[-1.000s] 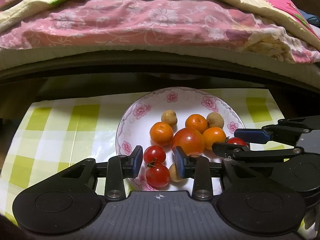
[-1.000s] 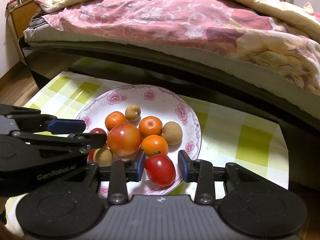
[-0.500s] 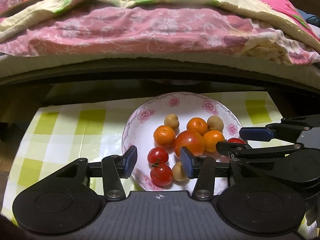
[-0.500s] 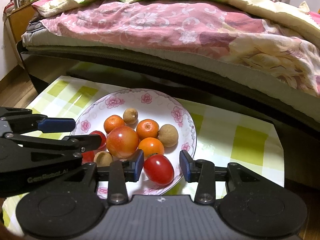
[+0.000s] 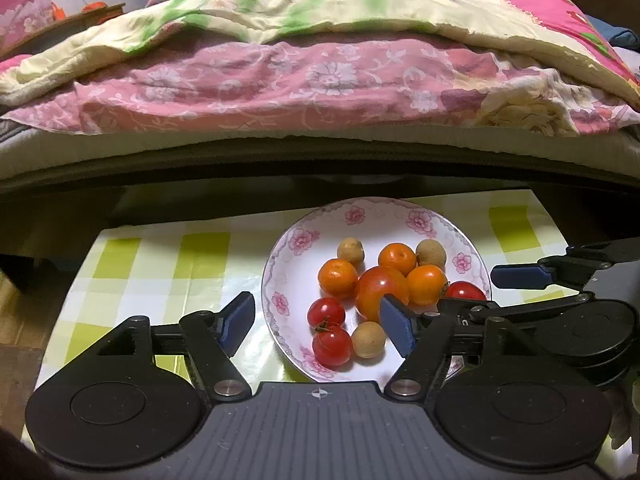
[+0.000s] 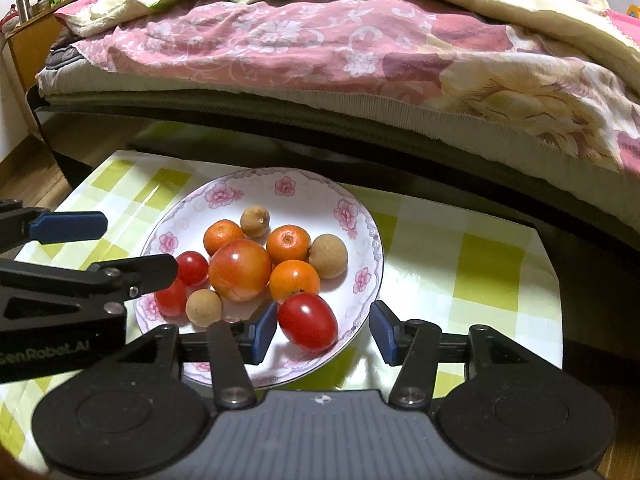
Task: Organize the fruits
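Observation:
A white plate with pink flowers holds a big red-orange tomato, three tangerines, three brown longans and three cherry tomatoes. My left gripper hovers over the plate's near left side, its jaws opening. Two cherry tomatoes and a longan lie below the gap, untouched. My right gripper is at the plate's near right rim, its jaws opening too. A cherry tomato rests on the plate between the pads, free of them.
The plate stands on a small table with a green and white check cloth. Right behind it runs a dark bed frame under a pink floral quilt. Wooden floor shows at the left.
Both pairs of jaws have spread wider. The left gripper has risen and backed off a little from the plate. The cherry tomato between the right pads stays on the plate.

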A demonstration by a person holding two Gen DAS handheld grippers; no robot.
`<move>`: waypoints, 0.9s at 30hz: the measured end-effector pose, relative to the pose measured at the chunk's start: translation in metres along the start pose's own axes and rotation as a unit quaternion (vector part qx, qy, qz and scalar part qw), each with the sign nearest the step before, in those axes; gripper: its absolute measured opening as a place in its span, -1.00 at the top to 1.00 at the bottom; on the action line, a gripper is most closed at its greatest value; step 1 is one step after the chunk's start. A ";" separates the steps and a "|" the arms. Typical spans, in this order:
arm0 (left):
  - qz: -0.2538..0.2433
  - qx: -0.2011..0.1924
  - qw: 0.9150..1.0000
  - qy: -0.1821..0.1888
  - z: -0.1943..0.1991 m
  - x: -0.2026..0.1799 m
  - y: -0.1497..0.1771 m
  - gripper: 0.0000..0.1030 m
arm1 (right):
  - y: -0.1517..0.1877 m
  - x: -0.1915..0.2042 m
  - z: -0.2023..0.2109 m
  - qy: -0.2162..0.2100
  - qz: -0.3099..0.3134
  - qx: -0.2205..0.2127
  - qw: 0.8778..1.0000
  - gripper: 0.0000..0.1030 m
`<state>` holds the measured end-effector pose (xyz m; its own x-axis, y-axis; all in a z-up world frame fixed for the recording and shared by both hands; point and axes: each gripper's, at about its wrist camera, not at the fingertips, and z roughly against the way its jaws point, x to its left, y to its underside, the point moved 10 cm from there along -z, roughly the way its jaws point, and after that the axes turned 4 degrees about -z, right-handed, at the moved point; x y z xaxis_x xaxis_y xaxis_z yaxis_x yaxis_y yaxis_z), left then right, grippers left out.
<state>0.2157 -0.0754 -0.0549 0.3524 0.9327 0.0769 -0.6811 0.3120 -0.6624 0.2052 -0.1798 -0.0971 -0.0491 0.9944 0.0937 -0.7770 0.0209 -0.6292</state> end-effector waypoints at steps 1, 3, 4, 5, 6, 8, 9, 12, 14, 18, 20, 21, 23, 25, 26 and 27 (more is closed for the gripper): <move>0.001 0.000 1.000 -0.001 0.001 0.001 0.000 -0.48 | 0.000 0.000 0.001 0.000 0.000 -0.001 1.000 -0.03; 0.003 -0.002 1.000 -0.002 0.003 0.002 -0.001 -0.51 | 0.000 0.001 0.002 -0.002 0.000 -0.003 1.000 -0.04; 0.003 -0.004 1.000 -0.003 0.004 0.002 -0.001 -0.54 | -0.001 0.002 0.002 -0.002 0.000 -0.003 1.000 -0.05; 0.003 -0.005 1.000 -0.003 0.005 0.003 -0.001 -0.57 | -0.001 0.002 0.003 -0.002 0.000 -0.004 1.000 -0.05; 0.003 -0.006 1.000 -0.004 0.007 0.003 -0.001 -0.58 | -0.001 0.002 0.004 -0.002 0.000 -0.005 1.000 -0.05; 0.003 -0.008 1.000 -0.004 0.010 0.002 0.000 -0.61 | -0.002 0.001 0.007 -0.001 -0.003 -0.007 1.000 -0.05; 0.002 -0.009 1.000 -0.005 0.011 0.001 0.000 -0.62 | -0.002 0.001 0.008 -0.001 -0.003 -0.008 1.000 -0.05; -0.002 -0.011 1.000 -0.011 0.016 0.000 0.002 -0.67 | -0.001 0.001 0.013 0.000 -0.005 -0.013 1.000 -0.06; -0.003 -0.011 1.000 -0.014 0.020 0.000 0.003 -0.68 | 0.002 0.002 0.017 0.000 -0.005 -0.015 1.000 -0.06; -0.003 -0.012 1.000 -0.018 0.028 0.000 0.008 -0.69 | 0.005 0.004 0.025 -0.003 -0.005 -0.020 1.000 -0.14; -0.003 -0.013 1.000 -0.020 0.032 0.001 0.010 -0.69 | 0.006 0.005 0.031 -0.004 -0.005 -0.024 1.000 -0.15; -0.002 -0.013 1.000 -0.021 0.034 0.001 0.012 -0.69 | 0.005 0.005 0.034 -0.005 -0.005 -0.027 1.000 -0.15; 0.001 -0.013 1.000 -0.022 0.037 0.002 0.014 -0.69 | 0.005 0.007 0.042 -0.008 -0.005 -0.032 0.999 -0.17; 0.003 -0.013 1.000 -0.023 0.041 0.003 0.017 -0.69 | 0.007 0.008 0.048 -0.009 -0.006 -0.037 0.999 -0.18; 0.004 -0.013 1.000 -0.024 0.043 0.003 0.018 -0.69 | 0.008 0.009 0.053 -0.010 -0.008 -0.038 0.999 -0.18; 0.006 -0.012 1.000 -0.025 0.045 0.003 0.020 -0.70 | 0.009 0.009 0.055 -0.011 -0.009 -0.038 0.999 -0.18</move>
<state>0.1740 -0.0583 -0.0345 0.3121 0.9441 0.1061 -0.6689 0.2977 -0.6811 0.1628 -0.1762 -0.0592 -0.0498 0.9913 0.1217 -0.7275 0.0475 -0.6845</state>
